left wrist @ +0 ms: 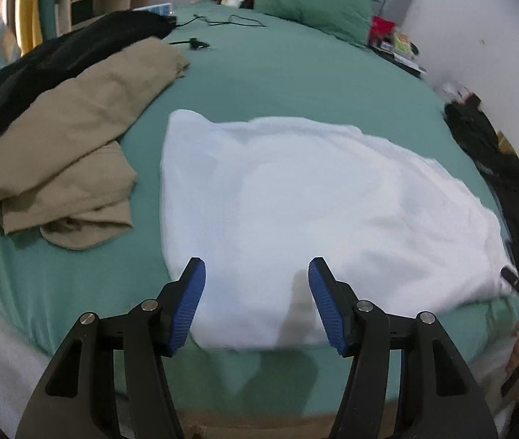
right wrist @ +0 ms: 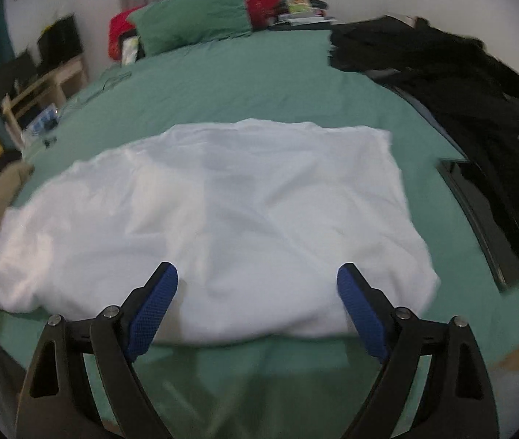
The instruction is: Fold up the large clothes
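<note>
A large white garment lies spread flat on the green bed sheet; it also shows in the right wrist view. My left gripper is open and empty, hovering over the garment's near edge toward its left side. My right gripper is open and empty, over the garment's near edge toward its right side. Neither gripper holds cloth.
A tan garment and a black one lie heaped at the left of the bed. Black clothes lie along the right edge. A green pillow, red items and clutter sit at the headboard. Cables lie on the sheet.
</note>
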Motion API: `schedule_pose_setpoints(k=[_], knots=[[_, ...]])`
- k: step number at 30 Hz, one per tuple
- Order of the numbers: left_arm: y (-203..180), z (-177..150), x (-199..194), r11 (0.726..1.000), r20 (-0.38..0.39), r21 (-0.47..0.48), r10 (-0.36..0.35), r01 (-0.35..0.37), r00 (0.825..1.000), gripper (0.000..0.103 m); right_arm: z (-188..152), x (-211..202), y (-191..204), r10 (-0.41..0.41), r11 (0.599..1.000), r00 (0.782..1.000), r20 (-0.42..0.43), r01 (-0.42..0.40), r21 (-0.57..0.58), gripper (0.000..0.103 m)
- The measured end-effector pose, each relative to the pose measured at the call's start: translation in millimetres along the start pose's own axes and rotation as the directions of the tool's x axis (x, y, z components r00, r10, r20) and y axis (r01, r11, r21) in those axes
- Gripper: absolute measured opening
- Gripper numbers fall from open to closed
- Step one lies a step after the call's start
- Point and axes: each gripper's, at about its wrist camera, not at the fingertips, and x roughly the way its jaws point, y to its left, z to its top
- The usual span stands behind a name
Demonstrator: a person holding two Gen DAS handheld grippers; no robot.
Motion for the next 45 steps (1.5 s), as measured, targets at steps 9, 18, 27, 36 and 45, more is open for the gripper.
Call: schedule_pose_setpoints(k=[9,18,27,36,45], knots=[[-37,-20,-17,0.995,0.010,0.065,-0.075,0.074,0.997,0.062,-14,-32,-3,0.033,0.996,0.999,0.020,-0.034,0.077,0.089],[-59,-32,-14,0.988,-0.017,0.027,-0.150,0.150,0.989,0.062,-26,-23,-6,0.118,0.985,0.993,-0.026,-0.113,0.129,0.089],[-102,-32,-7,0.977,-0.036,0.173,-0.124,0.128,0.992,0.062,-26,-4,-8,0.061,0.993,0.995,-0.077,-0.052,0.105,0.089],[-123,-6,6,0.978,-0.007,0.181,-0.104,0.103,0.995,0.062,-19,14,-15,0.152,0.977,0.986,-0.067,-0.139,0.164,0.089],[-127,3,26,0.985,-0.028,0.155,-0.074,0.078,0.997,0.062,-9,30,-19,0.210,0.946,0.978,-0.004,-0.202,0.254,0.089]])
